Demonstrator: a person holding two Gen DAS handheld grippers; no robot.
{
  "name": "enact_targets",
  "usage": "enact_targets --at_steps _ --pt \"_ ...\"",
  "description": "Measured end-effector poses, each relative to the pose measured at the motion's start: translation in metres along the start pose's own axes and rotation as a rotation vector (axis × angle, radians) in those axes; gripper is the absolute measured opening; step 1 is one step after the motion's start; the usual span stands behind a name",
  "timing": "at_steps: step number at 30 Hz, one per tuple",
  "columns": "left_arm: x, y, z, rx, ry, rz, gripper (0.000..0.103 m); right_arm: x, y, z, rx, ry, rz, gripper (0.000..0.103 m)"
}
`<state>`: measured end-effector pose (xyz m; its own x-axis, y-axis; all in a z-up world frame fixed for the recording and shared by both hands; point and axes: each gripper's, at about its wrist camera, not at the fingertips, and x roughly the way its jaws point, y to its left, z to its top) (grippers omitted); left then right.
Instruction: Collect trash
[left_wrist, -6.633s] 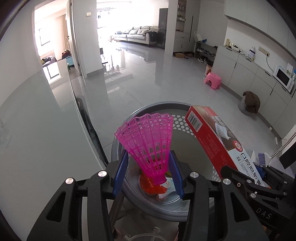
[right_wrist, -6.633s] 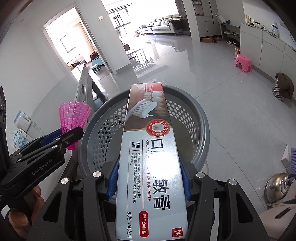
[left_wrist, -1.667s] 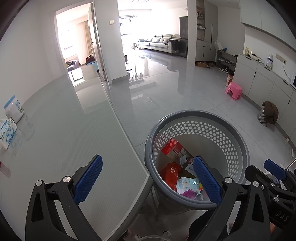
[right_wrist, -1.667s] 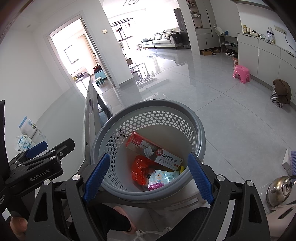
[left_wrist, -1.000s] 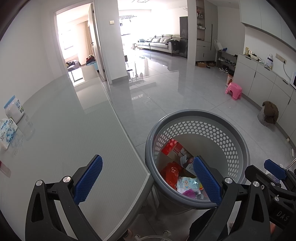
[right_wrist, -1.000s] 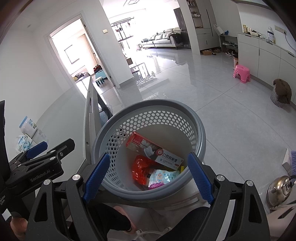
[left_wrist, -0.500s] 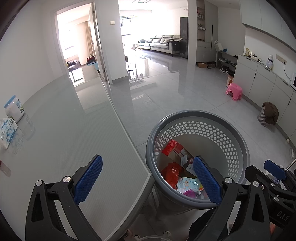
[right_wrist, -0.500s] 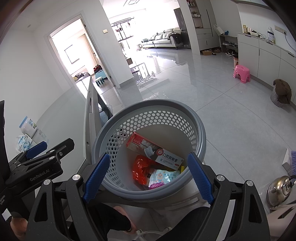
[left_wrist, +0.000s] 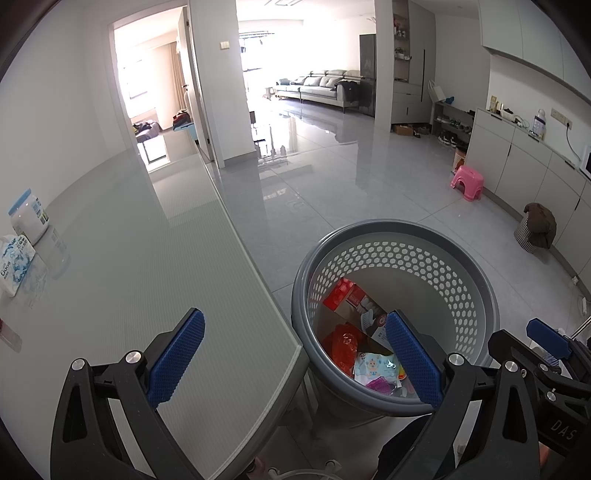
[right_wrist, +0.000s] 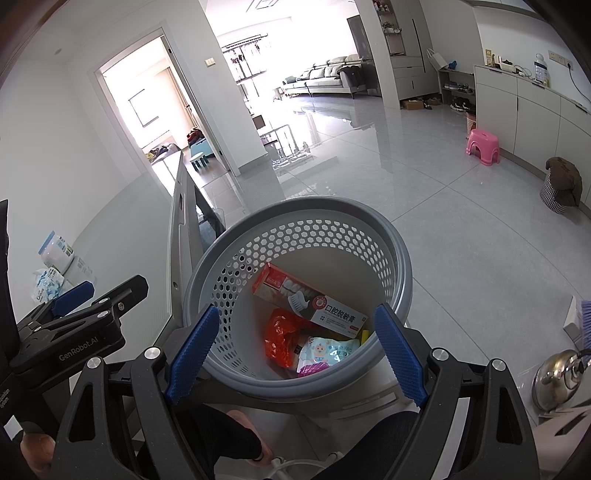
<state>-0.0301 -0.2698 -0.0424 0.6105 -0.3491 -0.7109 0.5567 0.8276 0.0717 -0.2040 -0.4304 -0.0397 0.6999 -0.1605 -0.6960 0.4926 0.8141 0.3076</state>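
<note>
A grey perforated trash basket (left_wrist: 476, 280) (right_wrist: 391, 236) stands on the floor beside the table corner. Inside it lie a toothpaste box (right_wrist: 314, 302) (left_wrist: 351, 299), a red wrapper (right_wrist: 282, 332) (left_wrist: 341, 345), a baby-print wipes packet (right_wrist: 328, 350) (left_wrist: 376, 365) and the pink shuttlecock (right_wrist: 314, 367) (left_wrist: 380, 384). My left gripper (left_wrist: 295, 360) is open and empty, above the table corner and the basket's near rim. My right gripper (right_wrist: 295, 350) is open and empty, above the basket.
The grey table (left_wrist: 129, 277) fills the left, with a white jar (left_wrist: 27, 216) (right_wrist: 57, 254) and a tissue pack (left_wrist: 14, 262) (right_wrist: 46, 282) at its far left. A pink stool (left_wrist: 467, 182), a cloth-covered bin (left_wrist: 535, 232) and a steel kettle (right_wrist: 554, 380) stand on the floor.
Over 6.6 s both grippers opened: the shuttlecock and the toothpaste box left them and now lie in the basket. In the last second nothing has visibly moved.
</note>
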Motion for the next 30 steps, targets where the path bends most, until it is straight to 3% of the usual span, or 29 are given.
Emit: enact_targets --at_steps 30 --pt "-0.0026 -0.0003 0.002 -0.009 -0.004 0.004 0.097 0.0023 0.0013 0.0018 -0.002 0.003 0.004 0.082"
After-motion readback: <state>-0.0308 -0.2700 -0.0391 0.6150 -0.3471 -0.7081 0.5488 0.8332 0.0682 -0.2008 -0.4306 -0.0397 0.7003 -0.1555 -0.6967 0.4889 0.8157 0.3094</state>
